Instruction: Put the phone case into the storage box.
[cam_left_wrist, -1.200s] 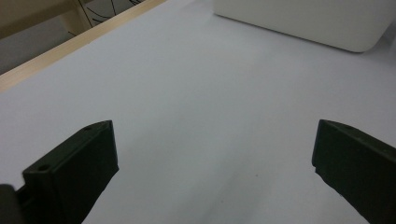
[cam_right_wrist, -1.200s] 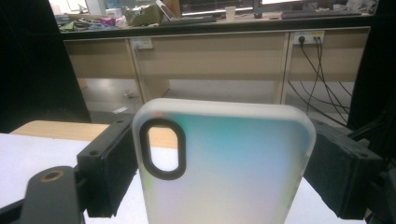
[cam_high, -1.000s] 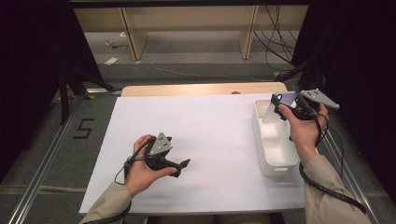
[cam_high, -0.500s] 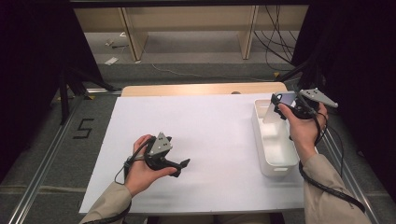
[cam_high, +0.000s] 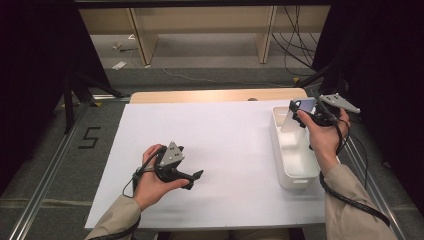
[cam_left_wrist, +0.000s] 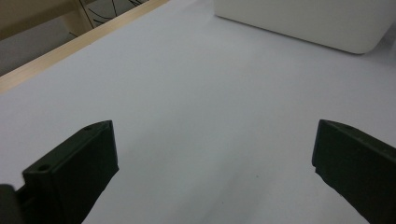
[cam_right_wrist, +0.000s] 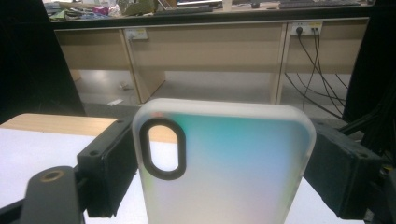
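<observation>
An iridescent, frosted phone case (cam_right_wrist: 224, 163) with a black-ringed camera cutout stands between the jaws of my right gripper (cam_right_wrist: 219, 172), which is shut on its two long edges. In the high view that right gripper (cam_high: 304, 114) holds the phone case (cam_high: 296, 114) tilted over the far end of a white rectangular bin (cam_high: 300, 172) at the table's right. My left gripper (cam_high: 192, 179) rests low over the white table sheet (cam_high: 215, 135) at the front left, held in the person's hand. Its black jaws stand wide apart over bare sheet, left gripper (cam_left_wrist: 215, 154) open with nothing between them.
The white bin (cam_left_wrist: 303, 21) lies beyond the left gripper. A wooden table edge (cam_high: 215, 95) runs along the far side. Past it are wooden shelving legs (cam_high: 140, 37), floor cables (cam_high: 295, 47) and dark curtains. A metal rail (cam_high: 47, 185) flanks the table on the left.
</observation>
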